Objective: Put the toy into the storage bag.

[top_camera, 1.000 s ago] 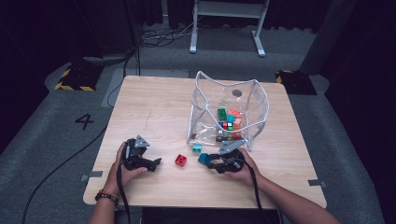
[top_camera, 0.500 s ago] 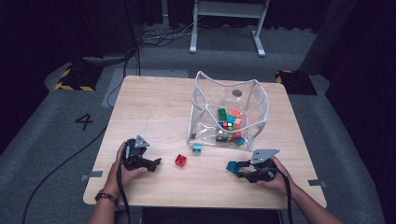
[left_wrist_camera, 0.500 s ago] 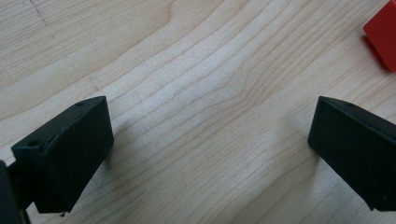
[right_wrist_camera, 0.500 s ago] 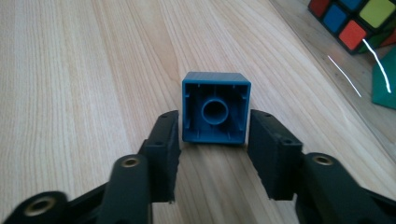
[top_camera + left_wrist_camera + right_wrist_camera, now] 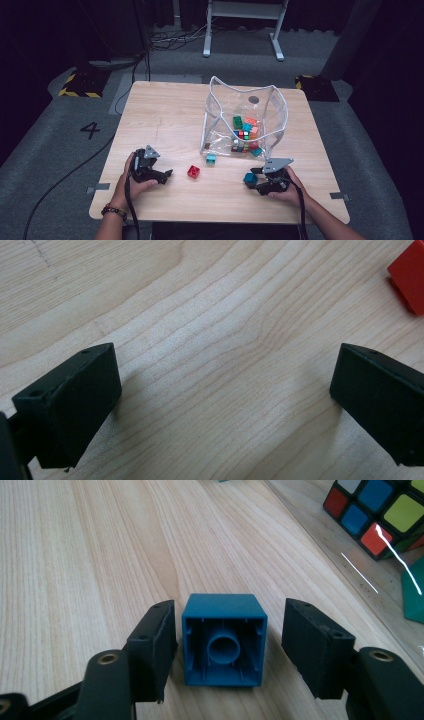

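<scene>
With the right gripper point(image 5: 227, 645) jaws just opened and standing narrowly off the teal building brick point(image 5: 223, 639) lying on its side between them on the surface point(image 5: 75, 555), any sideways drift while backing off could knock it, while the left gripper point(image 5: 225, 390) waits wide and empty.

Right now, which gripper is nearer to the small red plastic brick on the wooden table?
Left. The left gripper sits just left of the small red plastic brick; the right gripper is farther right, around a blue brick.
</scene>
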Motion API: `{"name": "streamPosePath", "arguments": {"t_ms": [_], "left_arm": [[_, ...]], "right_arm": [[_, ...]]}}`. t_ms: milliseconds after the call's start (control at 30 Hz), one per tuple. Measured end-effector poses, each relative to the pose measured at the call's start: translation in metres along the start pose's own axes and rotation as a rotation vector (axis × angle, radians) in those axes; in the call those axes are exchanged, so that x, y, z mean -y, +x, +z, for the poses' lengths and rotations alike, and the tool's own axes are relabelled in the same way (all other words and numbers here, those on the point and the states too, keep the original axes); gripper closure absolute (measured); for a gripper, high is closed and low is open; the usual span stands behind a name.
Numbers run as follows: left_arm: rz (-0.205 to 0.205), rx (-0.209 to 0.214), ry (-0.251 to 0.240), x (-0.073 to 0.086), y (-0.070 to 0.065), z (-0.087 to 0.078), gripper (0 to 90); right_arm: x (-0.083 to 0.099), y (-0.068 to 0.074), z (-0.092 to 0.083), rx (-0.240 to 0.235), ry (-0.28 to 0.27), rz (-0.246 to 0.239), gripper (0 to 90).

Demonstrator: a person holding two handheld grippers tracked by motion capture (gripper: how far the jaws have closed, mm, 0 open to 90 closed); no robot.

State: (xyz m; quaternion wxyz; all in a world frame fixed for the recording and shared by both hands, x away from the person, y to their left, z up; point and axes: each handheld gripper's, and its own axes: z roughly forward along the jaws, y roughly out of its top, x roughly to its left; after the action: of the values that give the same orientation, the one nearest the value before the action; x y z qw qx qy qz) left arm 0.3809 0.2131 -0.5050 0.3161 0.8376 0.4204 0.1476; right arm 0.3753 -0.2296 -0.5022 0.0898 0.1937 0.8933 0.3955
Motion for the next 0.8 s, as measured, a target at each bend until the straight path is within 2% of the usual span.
{"name": "streamPosePath", "arguments": {"t_ms": [33,167,367,433,633,767,800], "left_arm": [[0.000,0.000,-0.001,0.000,0.000,0.000,0.3],[0.000,0.000,-0.001,0.000,0.000,0.000,0.3],[0.000,0.000,0.000,0.000,0.000,0.000,0.4],[0.000,0.000,0.000,0.000,0.000,0.000,0.3],[0.000,0.000,0.000,0.000,0.000,0.000,0.3],[0.000,0.000,-0.001,0.000,0.000,0.000,0.3],[0.000,0.000,0.000,0.000,0.000,0.000,0.3]], "right_arm": [[0.000,0.000,0.001,0.002,-0.002,0.001,40.7],[-0.001,0.000,-0.001,0.004,-0.004,-0.004,58.1],[0.003,-0.003,-0.010,0.008,0.006,-0.007,59.0],[0.004,-0.006,-0.016,0.000,-0.009,-0.006,59.1],[0.007,-0.019,-0.044,0.032,-0.050,0.019,59.1],[0.007,-0.027,-0.059,0.065,-0.056,0.016,59.1],[0.007,-0.028,-0.063,0.073,-0.058,0.028,59.1]]}}
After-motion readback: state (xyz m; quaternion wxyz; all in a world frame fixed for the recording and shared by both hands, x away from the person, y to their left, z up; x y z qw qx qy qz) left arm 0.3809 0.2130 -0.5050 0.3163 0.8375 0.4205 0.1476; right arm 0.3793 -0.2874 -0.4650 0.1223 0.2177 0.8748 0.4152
